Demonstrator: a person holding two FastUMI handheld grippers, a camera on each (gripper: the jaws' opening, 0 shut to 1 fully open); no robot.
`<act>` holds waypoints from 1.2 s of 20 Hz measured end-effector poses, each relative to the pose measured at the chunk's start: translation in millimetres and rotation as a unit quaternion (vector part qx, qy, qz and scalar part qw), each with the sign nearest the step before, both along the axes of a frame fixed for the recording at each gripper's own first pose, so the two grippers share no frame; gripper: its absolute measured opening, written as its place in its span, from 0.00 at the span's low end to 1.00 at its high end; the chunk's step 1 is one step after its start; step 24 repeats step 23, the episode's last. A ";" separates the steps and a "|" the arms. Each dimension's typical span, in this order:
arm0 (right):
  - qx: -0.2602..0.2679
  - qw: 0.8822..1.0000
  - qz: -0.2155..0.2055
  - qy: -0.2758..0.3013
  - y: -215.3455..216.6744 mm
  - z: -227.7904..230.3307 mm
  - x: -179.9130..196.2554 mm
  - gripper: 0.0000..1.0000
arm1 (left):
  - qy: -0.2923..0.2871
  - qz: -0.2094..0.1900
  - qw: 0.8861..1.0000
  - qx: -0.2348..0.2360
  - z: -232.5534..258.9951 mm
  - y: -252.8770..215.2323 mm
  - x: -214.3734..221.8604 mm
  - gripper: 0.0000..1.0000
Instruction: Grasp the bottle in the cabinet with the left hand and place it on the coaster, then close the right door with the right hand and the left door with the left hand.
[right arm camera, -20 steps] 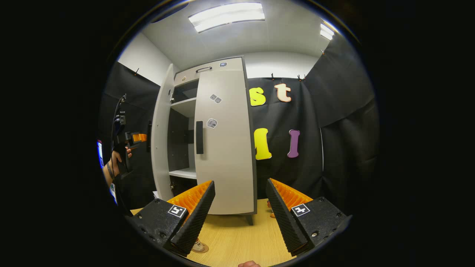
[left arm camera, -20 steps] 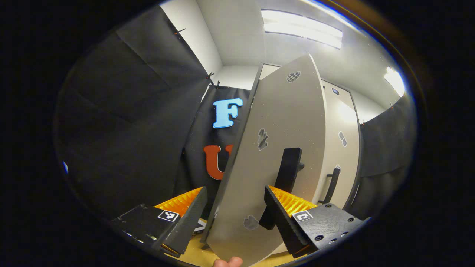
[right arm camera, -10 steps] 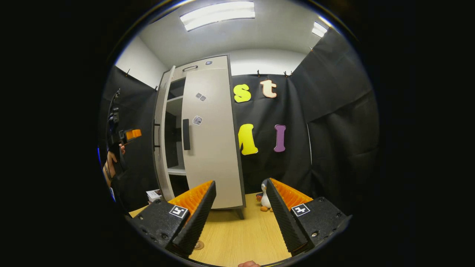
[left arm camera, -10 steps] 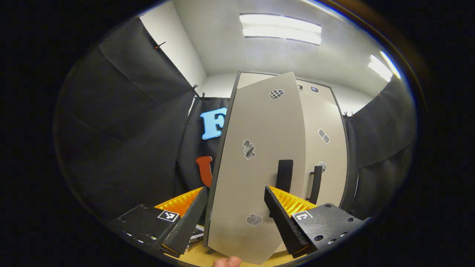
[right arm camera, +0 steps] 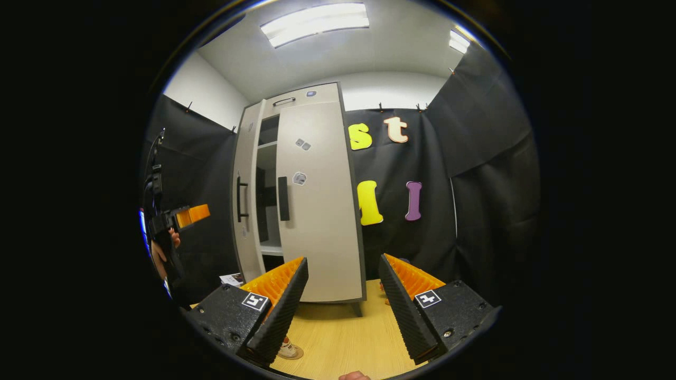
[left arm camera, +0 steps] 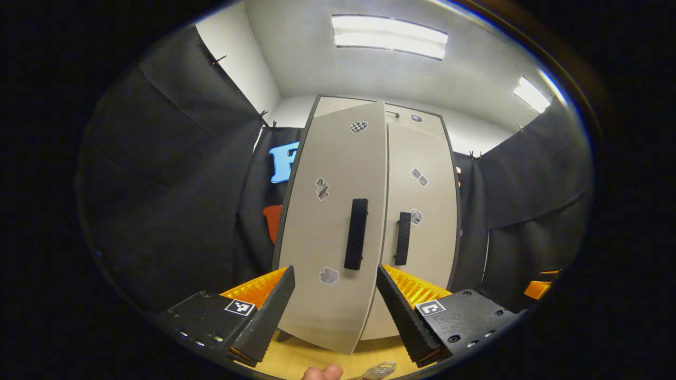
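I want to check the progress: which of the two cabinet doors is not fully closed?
The left door, the one nearer the left hand-held gripper. A dark gap showing shelves separates it from the right door, which lies flat against the cabinet.

Pale grey cabinet doors (left arm camera: 338, 221), black handles (left arm camera: 356, 234), orange ribbed fingers (left arm camera: 253, 287)

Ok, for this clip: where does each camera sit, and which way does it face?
Left gripper view: rides the open left gripper, facing the cabinet front; a fingertip shows below.
Right gripper view: rides the open right gripper, facing the cabinet from its right; left door ajar.
Shared: cabinet, wooden table; the left gripper shows here too.
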State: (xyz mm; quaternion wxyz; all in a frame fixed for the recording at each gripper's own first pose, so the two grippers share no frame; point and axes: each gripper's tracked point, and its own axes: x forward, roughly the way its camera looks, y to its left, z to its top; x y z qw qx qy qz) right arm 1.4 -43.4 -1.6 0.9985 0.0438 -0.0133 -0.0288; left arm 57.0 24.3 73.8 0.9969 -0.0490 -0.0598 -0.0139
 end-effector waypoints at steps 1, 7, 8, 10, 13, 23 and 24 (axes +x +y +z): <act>-0.001 1.000 0.006 0.003 3.3 -0.5 1.9 0.83 | 0.006 -0.003 1.000 -0.005 -8.8 -4.7 -4.2 0.95; 0.010 0.999 0.031 0.008 23.0 -3.7 12.5 0.83 | 0.040 -0.001 0.999 0.013 -58.0 -18.8 -21.2 0.99; 0.010 0.999 0.035 0.010 27.1 -5.3 11.9 0.83 | 0.044 0.000 0.999 0.024 -63.7 -20.3 -23.2 0.95; 0.010 0.999 0.041 0.015 32.4 -10.4 11.2 0.83 | 0.050 -0.004 0.998 0.036 -71.1 -22.5 -25.7 0.99; 0.003 0.999 0.034 0.023 34.1 -20.9 9.2 0.83 | 0.052 -0.016 0.998 0.031 -80.6 -29.7 -33.5 0.95; 0.007 0.999 0.025 0.024 38.2 -22.9 15.1 0.83 | 0.048 -0.011 0.998 0.033 -83.9 -27.3 -40.6 0.95; 0.007 0.999 0.025 0.024 38.2 -22.9 15.1 0.83 | 0.048 -0.011 0.998 0.033 -83.9 -27.3 -40.6 0.95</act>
